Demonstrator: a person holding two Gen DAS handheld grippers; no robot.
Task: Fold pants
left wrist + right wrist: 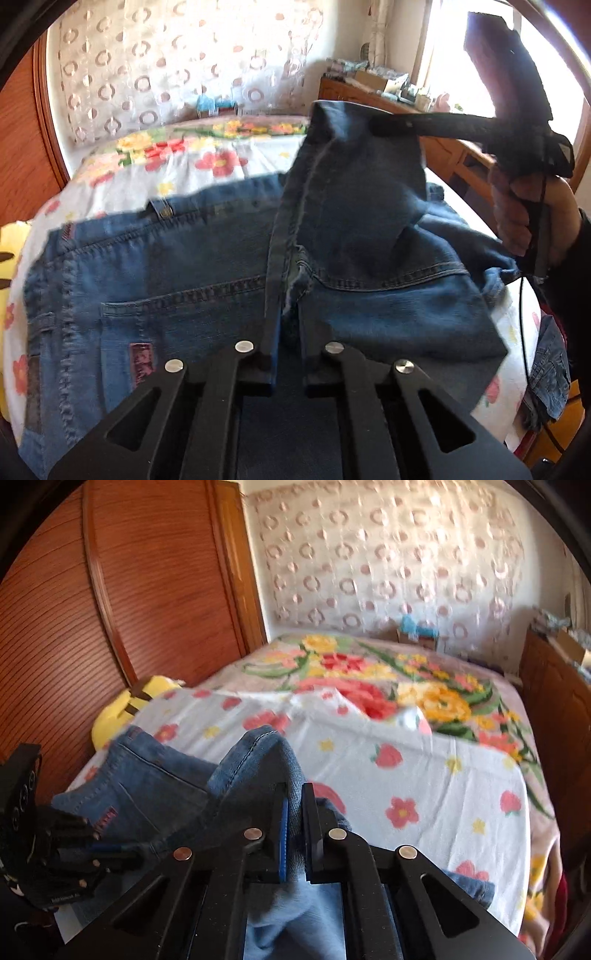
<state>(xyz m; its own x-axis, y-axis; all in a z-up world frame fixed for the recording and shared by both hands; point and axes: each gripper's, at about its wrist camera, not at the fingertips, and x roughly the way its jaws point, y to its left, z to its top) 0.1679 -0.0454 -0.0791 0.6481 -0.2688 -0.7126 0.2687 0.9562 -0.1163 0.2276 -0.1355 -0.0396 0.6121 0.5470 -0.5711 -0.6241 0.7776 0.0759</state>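
Both your grippers, left (287,363) and right (294,834), pinch the blue denim jeans (177,273) over the floral-sheeted bed (424,775), one leg lifted mid-fold, later folds apparently remaining.

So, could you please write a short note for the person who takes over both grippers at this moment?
Left gripper: shut on the jeans, pinching a fold of denim low, near the seat seam.
Right gripper: shut on the jeans too, holding a hemmed edge raised above the bed.
Where things are: the jeans lie across the flowered bed cover, back pocket up; one part is lifted and draped toward the waist.
Done: both grips are taken and a fold is under way.
Left: lay the lifted part down flat, release, smooth it, then probably fold once more.
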